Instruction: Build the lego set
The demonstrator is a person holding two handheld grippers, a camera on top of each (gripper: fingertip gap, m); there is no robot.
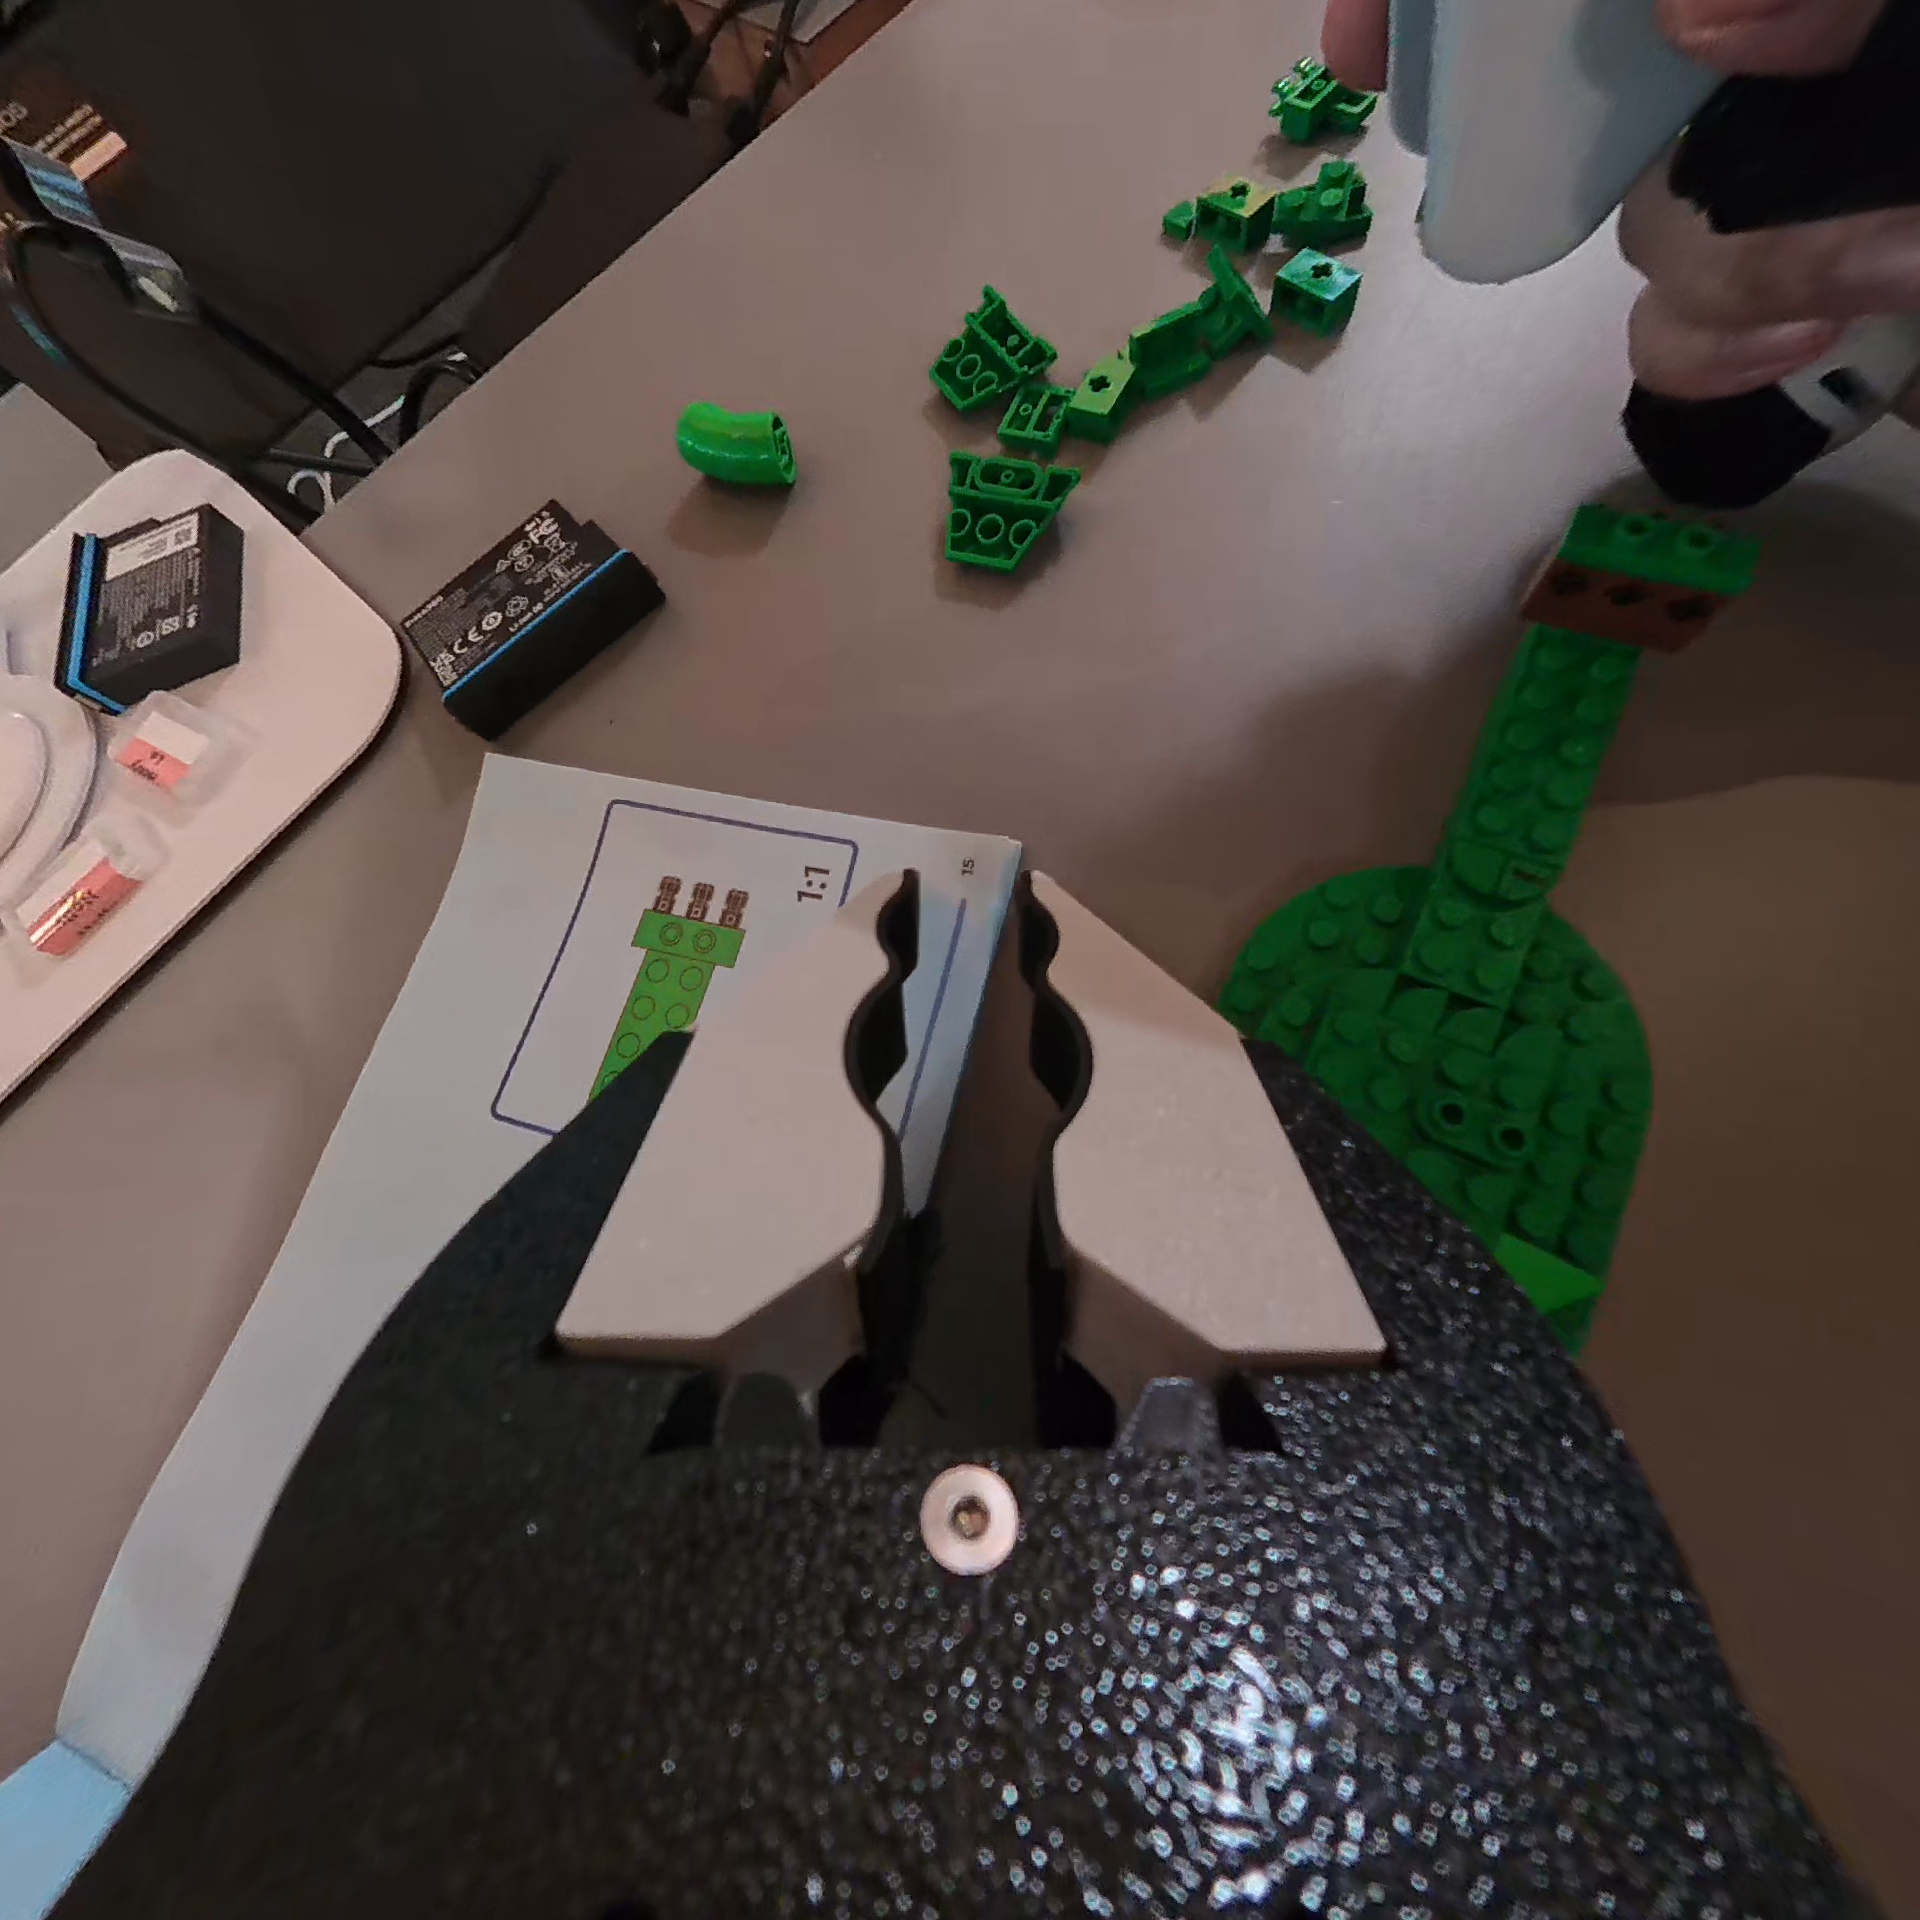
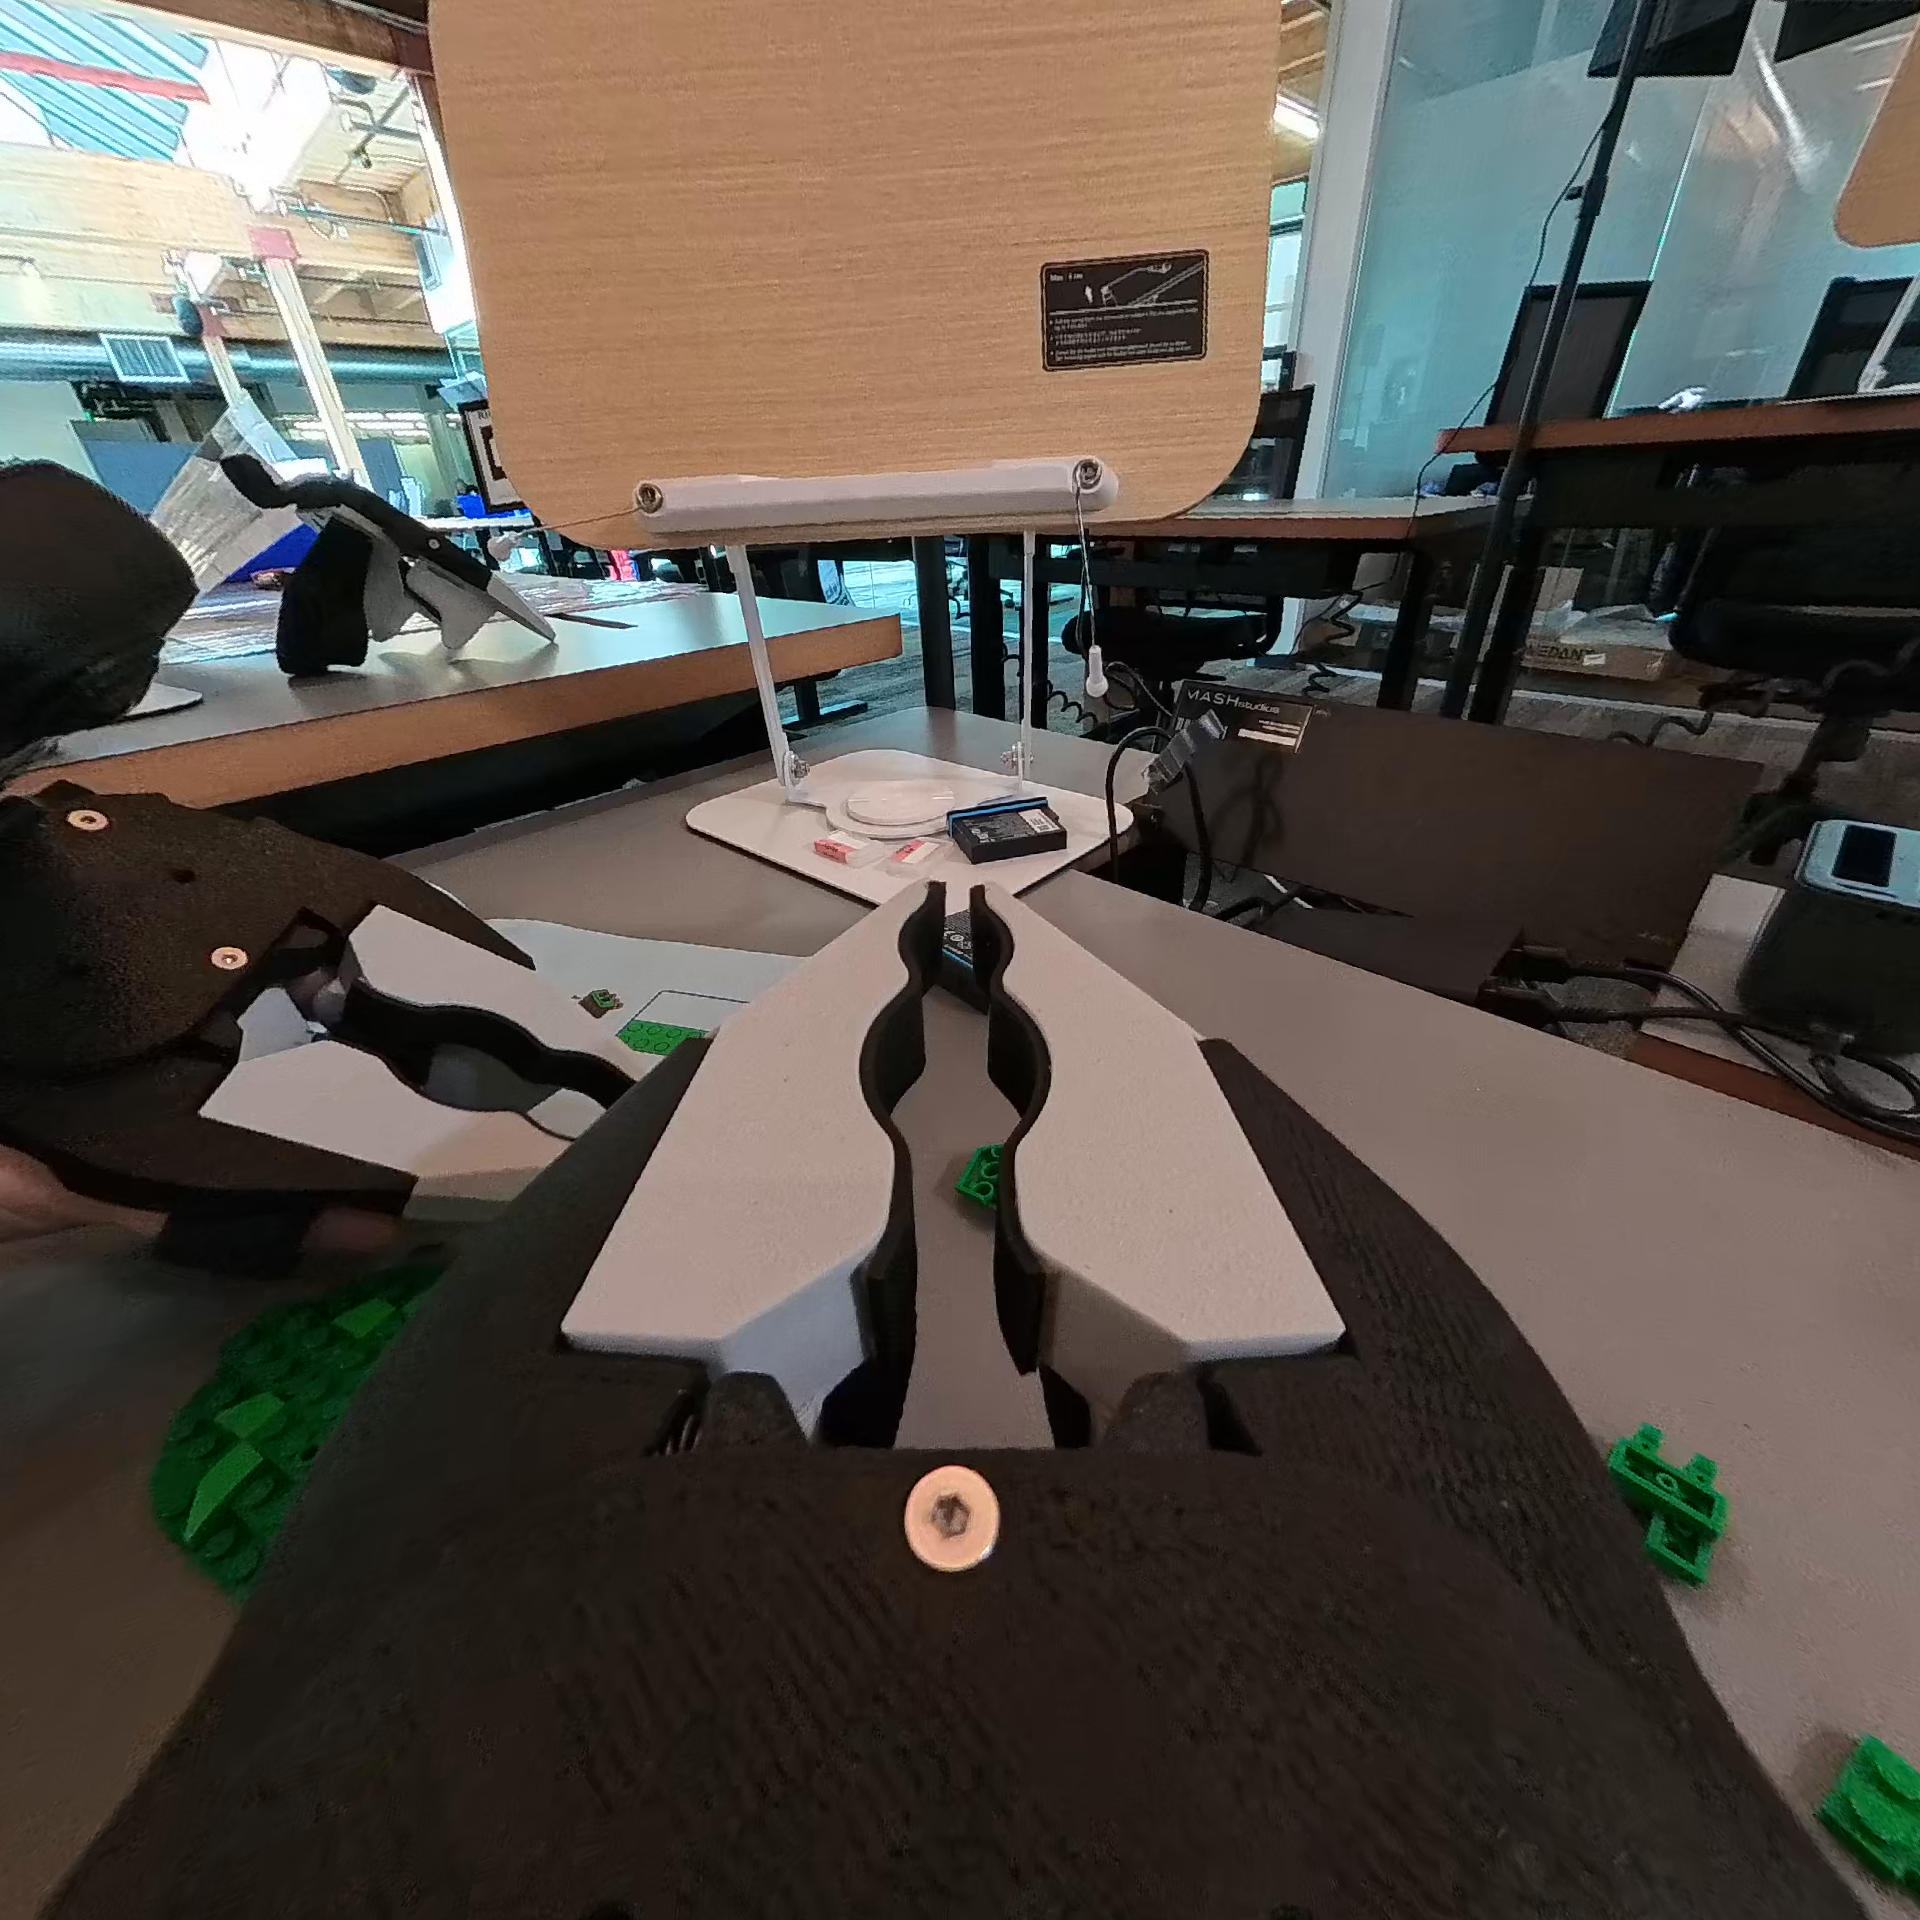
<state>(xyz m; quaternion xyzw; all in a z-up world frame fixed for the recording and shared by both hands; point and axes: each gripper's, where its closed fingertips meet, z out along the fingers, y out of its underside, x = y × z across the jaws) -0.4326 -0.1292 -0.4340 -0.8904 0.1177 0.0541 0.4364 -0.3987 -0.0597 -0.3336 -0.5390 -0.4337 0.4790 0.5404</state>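
A green Lego build (image 1: 1382, 1039) lies flat on the grey table: a rounded base plate, a long green stem (image 1: 1538, 748) and a brown brick (image 1: 1621, 603) near its far end. My left gripper (image 1: 971, 883) hovers over the instruction booklet (image 1: 665, 935), jaws slightly apart and empty. Several loose green pieces (image 1: 1091, 384) lie beyond it, and a curved green piece (image 1: 738, 442) lies apart. My right gripper (image 2: 958, 891) is narrowly open and empty above the table, with the build (image 2: 260, 1403) at its lower left. One green piece (image 2: 982, 1174) shows between its fingers.
A white stand base (image 1: 260, 644) at the left holds a black battery (image 1: 145, 603) and small cases. Another battery (image 1: 530, 613) lies on the table. The stand's wooden board (image 2: 862, 260) rises ahead of the right gripper. Green pieces (image 2: 1662, 1496) lie at its right. Cables run behind. The tips of one gripper are about 12 cm away from the tips of the other. The long green stem (image 1: 1538, 748) is about 9 cm from my left fingertips. It is some 10 cm from my left tips to the brown brick (image 1: 1621, 603).
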